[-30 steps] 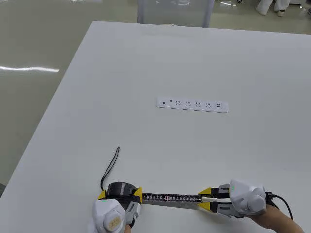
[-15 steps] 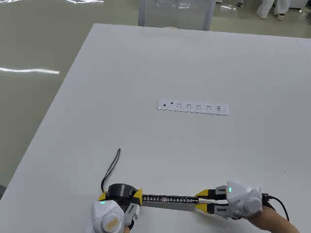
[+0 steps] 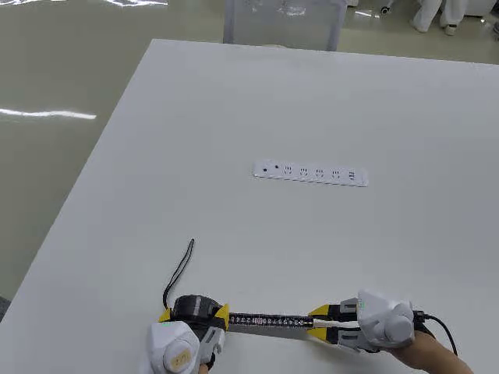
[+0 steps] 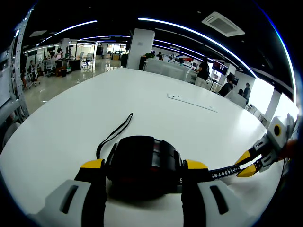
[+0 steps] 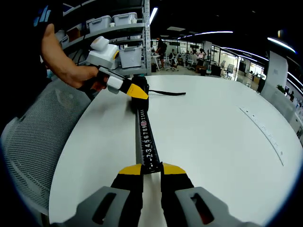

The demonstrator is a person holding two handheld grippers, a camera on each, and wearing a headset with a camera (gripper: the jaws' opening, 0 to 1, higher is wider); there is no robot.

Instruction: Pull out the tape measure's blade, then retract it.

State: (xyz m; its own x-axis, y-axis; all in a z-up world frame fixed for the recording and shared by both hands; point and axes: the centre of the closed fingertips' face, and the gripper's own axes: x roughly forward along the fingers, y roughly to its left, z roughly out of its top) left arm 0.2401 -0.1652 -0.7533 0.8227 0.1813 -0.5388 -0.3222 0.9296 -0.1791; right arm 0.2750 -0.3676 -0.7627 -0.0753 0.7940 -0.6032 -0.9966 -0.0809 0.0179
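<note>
The black tape measure case (image 3: pixel 195 306) rests on the white table (image 3: pixel 312 101) near its front edge, with a black wrist strap (image 3: pixel 178 270) trailing away from it. My left gripper (image 3: pixel 194 314) is shut on the case (image 4: pixel 143 162), its yellow-tipped jaws on both sides. The marked blade (image 3: pixel 269 320) runs from the case to the right, low over the table. My right gripper (image 3: pixel 315 322) is shut on the blade's end (image 5: pixel 150 163). In the right gripper view the blade (image 5: pixel 144 137) stretches ahead to the case (image 5: pixel 140 90) and the left gripper (image 5: pixel 133 91).
A white power strip (image 3: pixel 310 173) lies flat in the middle of the table, well beyond the grippers. Behind the far table edge stands a translucent chair back (image 3: pixel 282 21). The table's left edge (image 3: pixel 74 199) drops to a glossy floor.
The right gripper has moved a little left toward the case with the blade's end, so the exposed blade is slightly shorter. The left gripper and case have stayed put.
</note>
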